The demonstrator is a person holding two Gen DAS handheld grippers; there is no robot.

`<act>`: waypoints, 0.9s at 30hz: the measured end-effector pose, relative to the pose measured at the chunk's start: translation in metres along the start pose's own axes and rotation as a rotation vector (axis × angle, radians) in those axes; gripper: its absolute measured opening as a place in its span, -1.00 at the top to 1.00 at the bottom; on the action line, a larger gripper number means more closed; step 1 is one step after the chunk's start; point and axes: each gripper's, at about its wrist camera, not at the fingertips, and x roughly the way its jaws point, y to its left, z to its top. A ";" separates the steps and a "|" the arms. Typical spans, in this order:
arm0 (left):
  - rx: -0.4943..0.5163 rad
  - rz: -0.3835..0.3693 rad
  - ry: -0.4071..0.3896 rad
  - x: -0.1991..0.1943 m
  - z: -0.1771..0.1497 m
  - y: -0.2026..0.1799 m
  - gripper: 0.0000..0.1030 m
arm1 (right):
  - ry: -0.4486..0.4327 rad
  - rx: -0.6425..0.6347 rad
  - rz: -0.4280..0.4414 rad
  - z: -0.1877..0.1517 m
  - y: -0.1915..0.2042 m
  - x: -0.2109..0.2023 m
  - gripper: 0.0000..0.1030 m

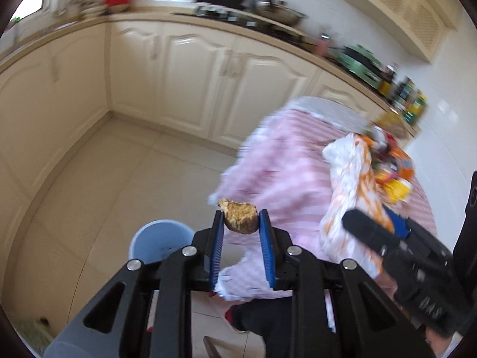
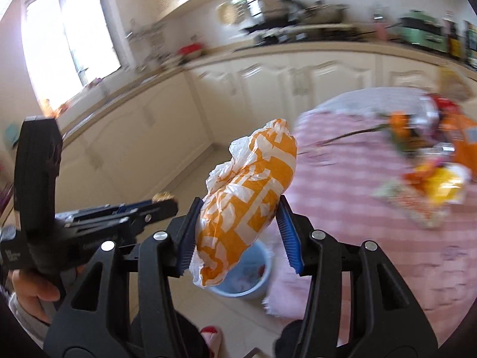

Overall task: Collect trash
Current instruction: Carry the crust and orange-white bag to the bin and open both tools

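Trash bin (image 2: 253, 271) on floor, scraps inside, below bag (image 2: 247, 205).

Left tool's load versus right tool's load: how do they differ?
The left tool pinches a small brown food scrap, hard-looking and lumpy. The right tool grips a far bigger orange-and-white plastic bag, crumpled and soft, sticking out well past the tips. Both are clamped between blue pads and held off the table, near the blue bin.

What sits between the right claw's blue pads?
An orange-and-white plastic bag, crumpled and pinched between the pads of the right claw; the right wrist view shows it, with the blue bin below.
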 end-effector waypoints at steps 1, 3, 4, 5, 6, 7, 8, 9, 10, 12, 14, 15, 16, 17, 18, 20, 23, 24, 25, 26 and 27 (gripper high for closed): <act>-0.029 0.022 0.003 0.001 -0.002 0.018 0.56 | 0.027 -0.018 0.024 -0.002 0.012 0.015 0.04; -0.066 0.053 0.009 0.002 -0.005 0.043 0.56 | 0.088 -0.049 0.060 -0.009 0.033 0.046 0.05; -0.082 0.066 0.014 0.005 -0.006 0.054 0.56 | 0.113 -0.058 0.071 -0.012 0.040 0.058 0.05; -0.109 0.083 0.024 0.008 -0.009 0.070 0.56 | 0.142 -0.065 0.083 -0.016 0.045 0.073 0.05; -0.122 0.092 0.033 0.012 -0.010 0.079 0.56 | 0.176 -0.074 0.088 -0.020 0.050 0.090 0.05; -0.140 0.106 0.046 0.017 -0.012 0.092 0.56 | 0.198 -0.080 0.090 -0.024 0.053 0.101 0.05; -0.158 0.116 0.059 0.024 -0.015 0.103 0.56 | 0.223 -0.082 0.093 -0.027 0.054 0.115 0.05; -0.172 0.122 0.071 0.029 -0.017 0.112 0.56 | 0.244 -0.083 0.092 -0.030 0.055 0.125 0.05; -0.186 0.130 0.087 0.036 -0.018 0.120 0.56 | 0.270 -0.085 0.090 -0.033 0.056 0.139 0.04; -0.205 0.140 0.109 0.048 -0.019 0.131 0.56 | 0.308 -0.090 0.081 -0.038 0.057 0.165 0.04; -0.220 0.143 0.132 0.062 -0.020 0.141 0.56 | 0.331 -0.087 0.079 -0.039 0.055 0.184 0.03; -0.223 0.145 0.138 0.066 -0.020 0.144 0.56 | 0.345 -0.084 0.083 -0.039 0.055 0.195 0.02; -0.228 0.147 0.147 0.072 -0.019 0.148 0.56 | 0.353 -0.081 0.087 -0.038 0.054 0.202 -0.04; -0.232 0.148 0.152 0.077 -0.018 0.152 0.56 | 0.365 -0.081 0.082 -0.037 0.053 0.213 -0.05; -0.234 0.149 0.157 0.080 -0.018 0.156 0.56 | 0.377 -0.083 0.073 -0.036 0.052 0.224 -0.09; -0.240 0.151 0.166 0.088 -0.015 0.161 0.56 | 0.392 -0.085 0.057 -0.038 0.050 0.236 -0.09; -0.242 0.152 0.176 0.097 -0.013 0.162 0.56 | 0.415 -0.083 0.036 -0.042 0.046 0.247 -0.13; -0.242 0.152 0.178 0.100 -0.012 0.162 0.56 | 0.418 -0.079 0.035 -0.043 0.045 0.250 -0.18; -0.244 0.152 0.182 0.103 -0.012 0.163 0.56 | 0.420 -0.079 0.031 -0.048 0.043 0.249 -0.19; -0.247 0.149 0.186 0.105 -0.013 0.164 0.56 | 0.421 -0.081 0.024 -0.048 0.041 0.252 -0.20; -0.249 0.145 0.191 0.109 -0.013 0.164 0.56 | 0.424 -0.078 0.019 -0.049 0.037 0.254 -0.20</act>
